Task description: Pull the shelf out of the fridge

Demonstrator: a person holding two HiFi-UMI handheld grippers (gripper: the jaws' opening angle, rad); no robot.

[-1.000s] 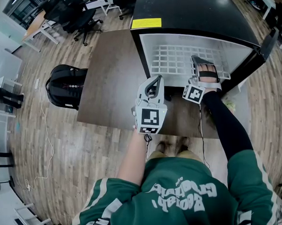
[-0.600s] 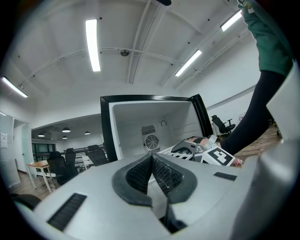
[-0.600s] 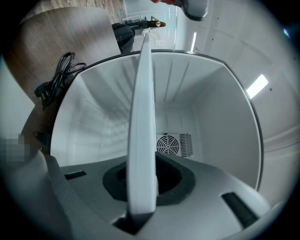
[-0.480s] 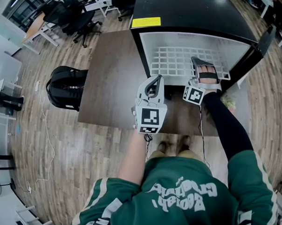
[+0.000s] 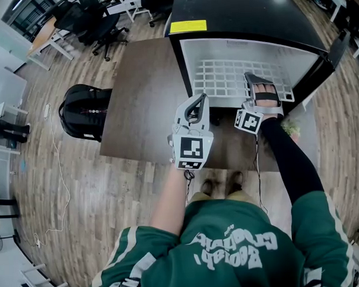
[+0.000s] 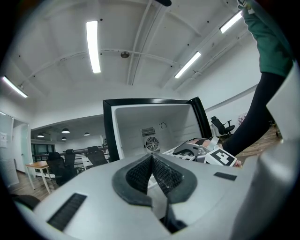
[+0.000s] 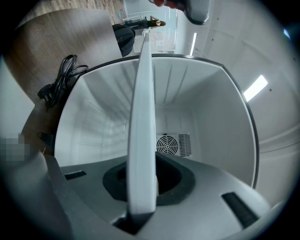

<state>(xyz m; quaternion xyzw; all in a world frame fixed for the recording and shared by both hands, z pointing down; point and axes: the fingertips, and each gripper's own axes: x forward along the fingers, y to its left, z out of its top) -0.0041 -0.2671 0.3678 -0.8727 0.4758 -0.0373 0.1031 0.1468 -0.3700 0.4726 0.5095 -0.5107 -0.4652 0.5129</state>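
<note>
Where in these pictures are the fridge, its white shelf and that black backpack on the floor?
shelf [image 5: 224, 78]: head view, middle of the white grid.
fridge [image 5: 245, 15]: head view, its black top panel.
backpack [image 5: 83, 111]: head view, middle of the bag.

From where I stand, the left gripper [image 5: 195, 105] is held level in front of the body, marker cube toward the person, its jaws pressed together with nothing between them; the bare left forearm [image 5: 170, 200] is tucked in close. The right arm [image 5: 287, 159], in a black sleeve, reaches further forward, and the right gripper [image 5: 254, 82] points level too, jaws clamped on the edge of the white shelf [image 7: 143, 117]
</note>
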